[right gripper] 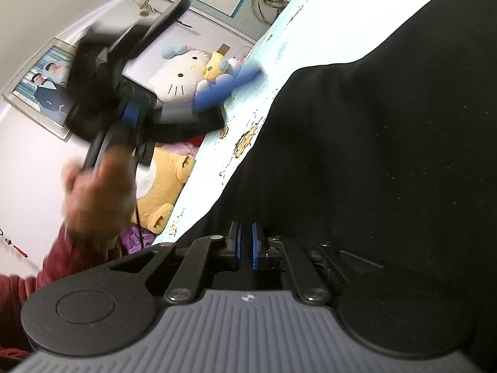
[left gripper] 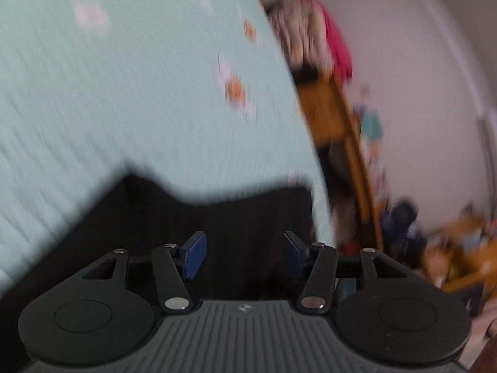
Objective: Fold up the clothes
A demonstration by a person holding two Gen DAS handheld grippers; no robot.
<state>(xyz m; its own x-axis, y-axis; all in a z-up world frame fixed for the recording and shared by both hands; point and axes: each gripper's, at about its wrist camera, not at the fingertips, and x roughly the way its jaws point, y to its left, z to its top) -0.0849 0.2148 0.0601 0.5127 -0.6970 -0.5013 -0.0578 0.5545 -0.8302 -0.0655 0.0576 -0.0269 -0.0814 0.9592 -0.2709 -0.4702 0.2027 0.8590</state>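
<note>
A black garment [right gripper: 372, 155] lies spread on a pale mint bedsheet [right gripper: 316, 21] with small cartoon prints. My right gripper [right gripper: 247, 245] sits at the garment's near edge. Its blue pads are almost together, with dark cloth pinched between them. In the left wrist view my left gripper [left gripper: 245, 255] hovers over the black garment [left gripper: 186, 217] with its blue pads wide apart and nothing between them. That view is motion-blurred. From the right wrist view, a hand [right gripper: 96, 192] holds the left gripper raised above the bed, its blue fingers [right gripper: 230, 84] blurred.
A white cat plush [right gripper: 180, 74] and a yellow bear plush [right gripper: 161, 186] lie at the bed's far side under a framed photo [right gripper: 43, 93]. Past the bedsheet [left gripper: 124, 93] stand wooden furniture [left gripper: 329, 115] and hanging pink clothes [left gripper: 337, 43].
</note>
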